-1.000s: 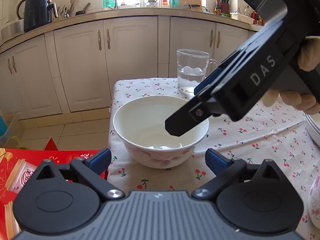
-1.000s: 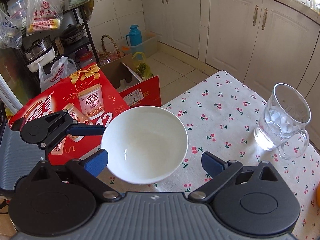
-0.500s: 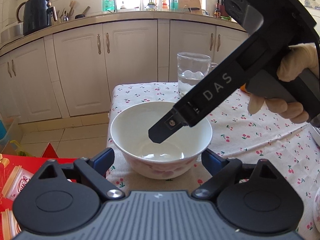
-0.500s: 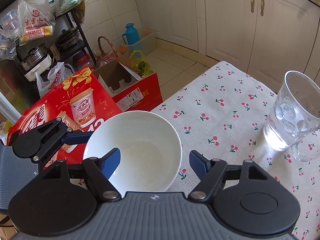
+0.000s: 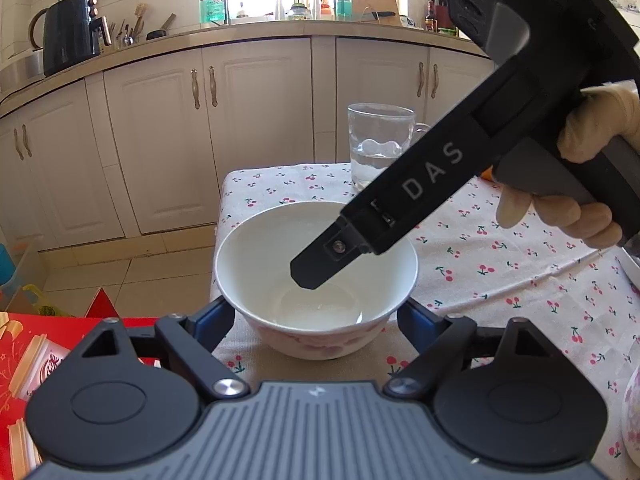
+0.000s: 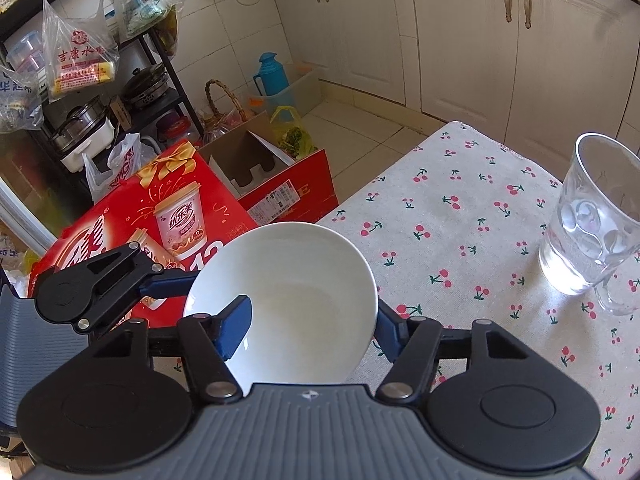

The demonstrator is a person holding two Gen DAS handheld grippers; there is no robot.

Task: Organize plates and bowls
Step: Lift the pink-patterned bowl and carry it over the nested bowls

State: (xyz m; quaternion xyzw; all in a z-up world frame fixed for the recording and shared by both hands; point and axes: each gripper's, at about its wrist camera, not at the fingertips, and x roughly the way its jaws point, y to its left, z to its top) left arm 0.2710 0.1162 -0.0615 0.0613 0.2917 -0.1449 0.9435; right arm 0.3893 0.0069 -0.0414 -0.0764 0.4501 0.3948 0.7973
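A white bowl (image 5: 316,248) with pink flowers on its outside stands near the corner of the cherry-print tablecloth (image 5: 500,248). My left gripper (image 5: 316,320) straddles its near side. The jaws are closing, with a blue pad (image 5: 216,320) close beside each wall. My right gripper (image 6: 312,328) is shut on the bowl (image 6: 304,280). One finger (image 5: 320,268) reaches inside and the other lies outside against the right wall. A gloved hand (image 5: 580,216) holds the right gripper. In the right wrist view the left gripper's finger (image 6: 168,280) meets the bowl's left side.
A glass mug (image 5: 378,148) with water stands behind the bowl, also seen as the glass mug (image 6: 592,232) at right. Another flowered bowl (image 5: 632,412) shows at the right edge. The table edge drops to the floor at left, where a red carton (image 6: 140,208) sits.
The right gripper came down, put one finger inside the bowl and closed from wide open. The left gripper's jaws narrowed towards the bowl's sides.
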